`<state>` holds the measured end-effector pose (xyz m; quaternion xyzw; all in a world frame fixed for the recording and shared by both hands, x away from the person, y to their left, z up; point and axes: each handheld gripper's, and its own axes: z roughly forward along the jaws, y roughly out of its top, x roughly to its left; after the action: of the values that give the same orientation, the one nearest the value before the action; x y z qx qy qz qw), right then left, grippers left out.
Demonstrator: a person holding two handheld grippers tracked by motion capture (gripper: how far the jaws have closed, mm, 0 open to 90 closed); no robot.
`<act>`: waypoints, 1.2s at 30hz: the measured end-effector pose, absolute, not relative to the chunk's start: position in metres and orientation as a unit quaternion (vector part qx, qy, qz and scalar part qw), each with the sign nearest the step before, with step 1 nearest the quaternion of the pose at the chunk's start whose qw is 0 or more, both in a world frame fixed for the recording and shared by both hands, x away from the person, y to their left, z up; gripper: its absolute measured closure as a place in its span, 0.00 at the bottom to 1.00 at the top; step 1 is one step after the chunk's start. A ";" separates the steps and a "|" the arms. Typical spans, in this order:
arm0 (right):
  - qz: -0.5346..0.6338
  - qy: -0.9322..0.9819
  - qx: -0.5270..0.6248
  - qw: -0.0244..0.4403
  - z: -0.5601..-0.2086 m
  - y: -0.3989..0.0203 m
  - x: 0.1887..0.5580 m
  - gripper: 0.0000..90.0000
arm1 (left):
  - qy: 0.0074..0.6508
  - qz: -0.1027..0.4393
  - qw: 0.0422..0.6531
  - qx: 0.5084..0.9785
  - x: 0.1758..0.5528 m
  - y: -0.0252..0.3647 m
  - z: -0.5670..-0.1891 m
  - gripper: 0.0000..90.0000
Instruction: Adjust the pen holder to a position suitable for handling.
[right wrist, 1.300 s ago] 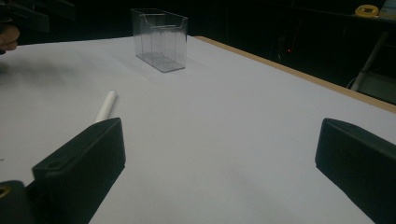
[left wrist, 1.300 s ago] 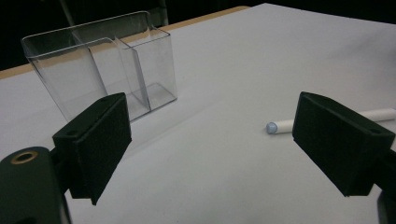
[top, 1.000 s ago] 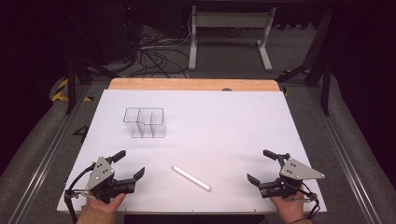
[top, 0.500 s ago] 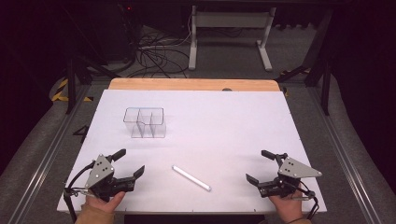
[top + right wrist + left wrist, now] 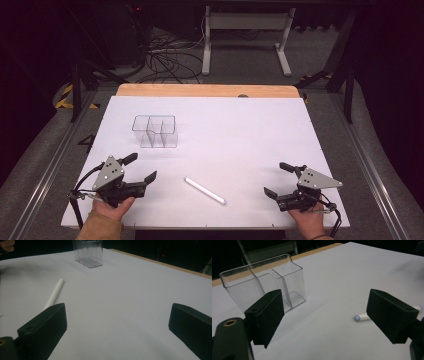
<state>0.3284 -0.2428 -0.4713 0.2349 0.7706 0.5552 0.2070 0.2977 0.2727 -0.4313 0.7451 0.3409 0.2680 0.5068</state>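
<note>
Grippers sit at the two near corners of the white tabletop (image 5: pixel 235 130), each held in a hand and each with its black jaws spread wide and holding nothing. From the high view, the left gripper (image 5: pixel 140 167) rests near the front left edge, its jaws aimed toward the middle of the tabletop, with a grey three-cornered plate on top; the right gripper (image 5: pixel 278 178) rests near the front right edge, its jaws turned toward the left. Between them, closer to the front edge and apart from both, lies a slim white cylindrical stick (image 5: pixel 205 190), flat on the surface and angled from upper left to lower right. Farther back on the left half stands a clear plastic divided organiser box (image 5: pixel 155 131), upright, with several compartments, well apart from the stick. In the left gripper view the clear box (image 5: pixel 265 285) stands beyond the left jaw, and one rounded end of the stick (image 5: pixel 362 317) shows just beside the right jaw. In the right gripper view the stick (image 5: pixel 55 293) runs away from the left jaw toward the box (image 5: pixel 88 252) at the far side.
</note>
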 end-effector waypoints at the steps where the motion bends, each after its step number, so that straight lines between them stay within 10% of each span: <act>1: 0.555 0.771 0.235 0.207 -0.471 -0.243 0.328 0.02 | 0.341 0.268 0.507 0.745 0.298 0.273 -0.431 0.17; 36: 0.544 0.782 0.240 0.189 -0.477 -0.241 0.332 0.02 | 0.324 0.228 0.510 0.763 0.333 0.269 -0.405 0.21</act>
<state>0.3319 -0.2406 -0.4770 0.2401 0.7817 0.5435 0.1895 0.3328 0.2694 -0.4048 0.7633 0.3243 0.2276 0.5103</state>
